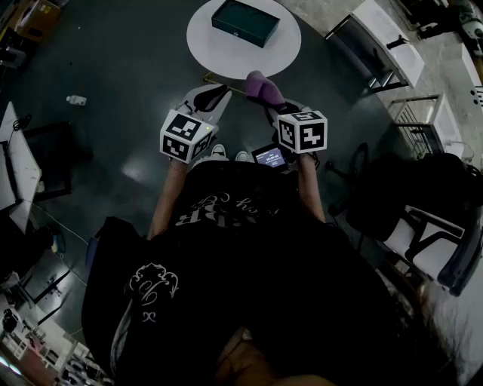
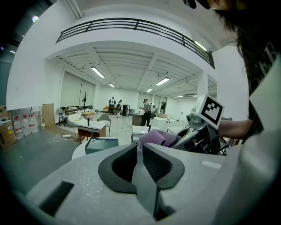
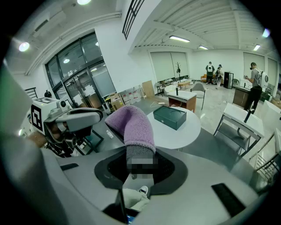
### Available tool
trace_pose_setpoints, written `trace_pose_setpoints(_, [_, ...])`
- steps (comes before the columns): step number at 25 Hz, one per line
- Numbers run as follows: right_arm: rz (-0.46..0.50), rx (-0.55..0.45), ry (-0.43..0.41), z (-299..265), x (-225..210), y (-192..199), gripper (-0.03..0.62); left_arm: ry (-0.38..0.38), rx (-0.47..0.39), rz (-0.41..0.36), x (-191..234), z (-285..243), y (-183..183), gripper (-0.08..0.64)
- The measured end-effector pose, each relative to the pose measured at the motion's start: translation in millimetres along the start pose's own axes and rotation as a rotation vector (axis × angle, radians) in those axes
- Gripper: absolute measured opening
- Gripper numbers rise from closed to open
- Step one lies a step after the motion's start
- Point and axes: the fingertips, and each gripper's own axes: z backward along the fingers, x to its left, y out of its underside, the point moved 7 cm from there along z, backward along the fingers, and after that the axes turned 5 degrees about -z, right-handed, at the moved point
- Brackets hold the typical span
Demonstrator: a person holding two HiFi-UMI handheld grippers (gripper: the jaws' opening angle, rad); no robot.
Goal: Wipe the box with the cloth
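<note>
A dark green box (image 1: 244, 22) lies on a round white table (image 1: 207, 41) ahead of me; it also shows as the box (image 3: 171, 116) in the right gripper view and the box (image 2: 101, 145) in the left gripper view. My right gripper (image 1: 264, 96) is shut on a purple cloth (image 1: 260, 86), which bulges up and to the left out of the jaws as the cloth (image 3: 130, 125). My left gripper (image 1: 210, 100) is shut with nothing in it, short of the table's near edge. Both grippers hang in the air, apart from the box.
A dark floor (image 1: 113, 60) surrounds the table. A white bench with metal legs (image 1: 381, 41) stands at the right, a dark chair (image 1: 407, 196) lower right. A small bottle (image 1: 75, 99) lies on the floor at the left. People stand far off in the hall (image 2: 115, 104).
</note>
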Motion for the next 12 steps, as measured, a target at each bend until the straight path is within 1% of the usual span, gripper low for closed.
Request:
trace_pose_setpoints(6, [-0.031,-0.019,-0.001,-11,9,-5,0.100,0.017,0.003,-0.003,14,4,5,0.034])
trace_pose_setpoints(12, [-0.050,-0.047,0.030,-22,25,-15,0.100,0.027,-0.016,-0.009,39,19,8,0.034])
